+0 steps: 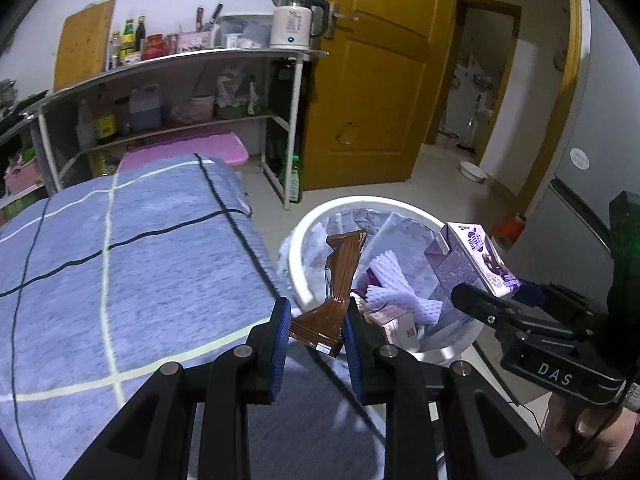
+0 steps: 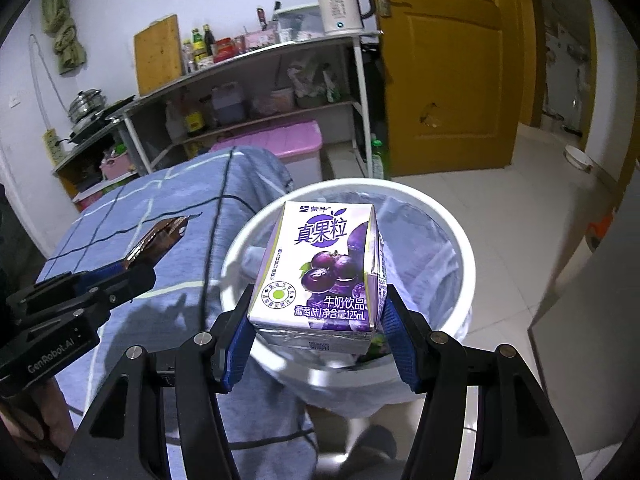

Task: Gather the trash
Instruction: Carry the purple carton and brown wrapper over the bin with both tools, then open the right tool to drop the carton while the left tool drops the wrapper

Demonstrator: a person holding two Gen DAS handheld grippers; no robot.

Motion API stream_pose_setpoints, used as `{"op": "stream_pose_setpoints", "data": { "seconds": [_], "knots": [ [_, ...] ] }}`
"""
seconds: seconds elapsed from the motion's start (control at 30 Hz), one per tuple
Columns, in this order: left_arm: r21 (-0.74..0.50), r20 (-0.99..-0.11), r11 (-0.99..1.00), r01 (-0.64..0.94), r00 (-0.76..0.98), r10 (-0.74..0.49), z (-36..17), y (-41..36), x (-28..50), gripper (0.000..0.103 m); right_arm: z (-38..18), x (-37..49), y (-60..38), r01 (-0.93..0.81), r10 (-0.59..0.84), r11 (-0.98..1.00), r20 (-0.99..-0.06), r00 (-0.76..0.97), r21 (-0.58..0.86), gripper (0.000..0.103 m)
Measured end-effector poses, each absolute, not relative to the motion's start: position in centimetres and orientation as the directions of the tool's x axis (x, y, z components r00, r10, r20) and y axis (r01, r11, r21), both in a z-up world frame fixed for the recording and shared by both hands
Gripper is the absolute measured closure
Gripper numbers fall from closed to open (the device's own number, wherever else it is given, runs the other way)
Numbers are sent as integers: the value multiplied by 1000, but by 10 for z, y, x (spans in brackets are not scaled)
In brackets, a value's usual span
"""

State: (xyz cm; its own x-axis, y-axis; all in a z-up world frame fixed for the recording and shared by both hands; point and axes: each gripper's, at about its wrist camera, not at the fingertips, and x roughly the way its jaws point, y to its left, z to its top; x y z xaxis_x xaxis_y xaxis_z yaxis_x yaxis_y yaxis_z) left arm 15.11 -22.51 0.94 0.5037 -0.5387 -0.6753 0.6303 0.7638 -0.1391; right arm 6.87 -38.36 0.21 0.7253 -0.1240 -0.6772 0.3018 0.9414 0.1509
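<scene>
Table draped in a blue-grey cloth with pale and dark grid lines (image 1: 132, 272) fills the left of both views; just past its corner, on the tiled floor, stands a round white plastic bin lined with a thin translucent bag (image 2: 460, 240), already holding crumpled white foam netting and a small pinkish carton. Right gripper (image 2: 316, 344) has its blue pads (image 2: 240, 350) clamped on the lower side walls of a small purple-and-white grape milk drink carton (image 2: 320, 268), held upright over the bin's near rim; from the left wrist view the same carton hangs above the bin's right side. Left gripper (image 1: 316, 328) is pinched narrow on the folded bottom end of a long brown glossy wrapper strip (image 1: 340, 276), which stands up and leans over the bin's left rim. Judgement on handling: carton looks light (likely emptied, though contents cannot be seen), cardboard walls stiff enough for a side grip but would dent under hard squeeze; low grip across the flat faces suits it. Wrapper is thin, limp, slick foil-like film, near weightless, apt to slip or cling to a pad on release, so a firm pinch at the bunched end is the sound hold
</scene>
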Motion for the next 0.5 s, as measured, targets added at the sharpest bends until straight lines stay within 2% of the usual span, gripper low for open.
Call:
{"op": "stream_pose_setpoints", "data": {
  "seconds": [0.5],
  "knots": [
    [-146,-730,727,671,423,-537,-22,-275,182,77,-25,87,-414,340,-133,929,-724,677,147,43]
  ]
}}
